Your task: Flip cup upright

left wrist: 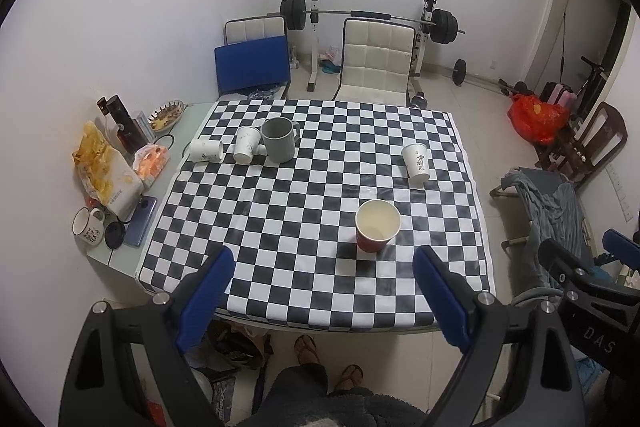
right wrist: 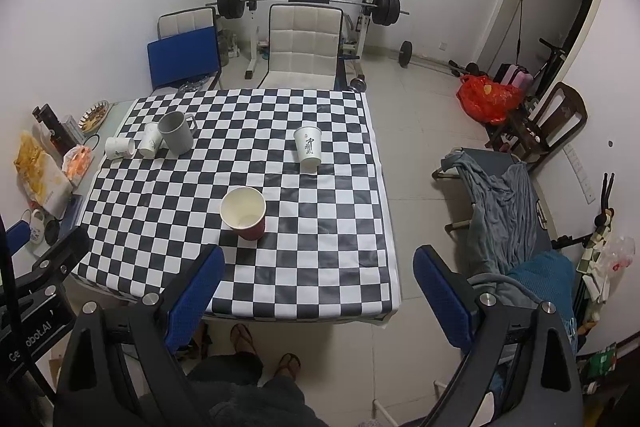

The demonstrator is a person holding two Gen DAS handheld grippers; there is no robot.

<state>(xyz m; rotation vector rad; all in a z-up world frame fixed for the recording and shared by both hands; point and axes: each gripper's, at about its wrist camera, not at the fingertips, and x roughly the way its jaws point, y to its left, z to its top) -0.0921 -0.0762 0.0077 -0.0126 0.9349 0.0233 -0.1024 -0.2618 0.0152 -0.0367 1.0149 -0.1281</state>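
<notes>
You had the black-and-white checkered tablecloth (left wrist: 280,227) spread below both grippers. The grey ceramic mug (left wrist: 279,140) stood upright at the far left, and the red paper cup (left wrist: 377,230) stood upright near the front edge (cream inside showing). Your left gripper (left wrist: 324,291) and right gripper (right wrist: 319,291) both hung wide, holding nothing.

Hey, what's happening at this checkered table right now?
A person holds two grippers above the near edge of the checkered table; the left gripper and right gripper are both open and empty. The red paper cup stands upright with its mouth up. A white paper cup with black lettering stands farther back, and nothing is being gripped.
</notes>
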